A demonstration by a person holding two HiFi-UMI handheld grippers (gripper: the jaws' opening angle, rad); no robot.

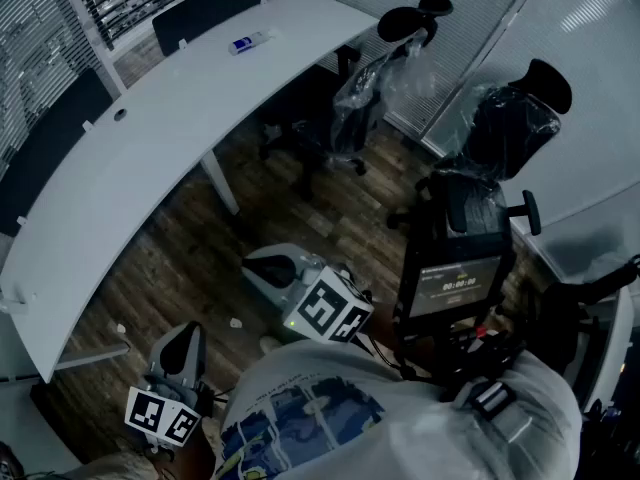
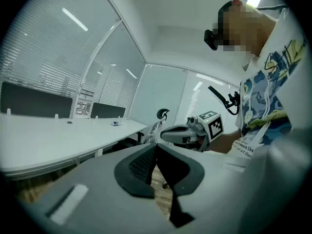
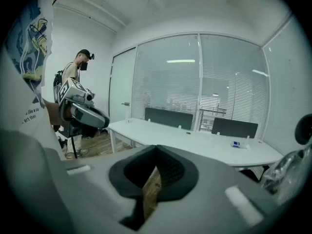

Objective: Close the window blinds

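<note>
Ahead, curved white desk [image 1: 150, 158]; plastic-wrapped chairs [image 1: 372, 86] stand before blinds [image 1: 480, 8].

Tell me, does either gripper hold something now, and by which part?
Nothing is held: the left gripper and the right gripper have their jaws together, empty.

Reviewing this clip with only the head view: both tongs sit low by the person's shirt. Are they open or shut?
Observer: The right gripper view shows the right tongs shut, nothing between them.
Operator: The left ones?
Observer: Left tongs shut too, empty.
Operator: Anything past the desk?
Observer: A door, left of the blinds behind it.
</note>
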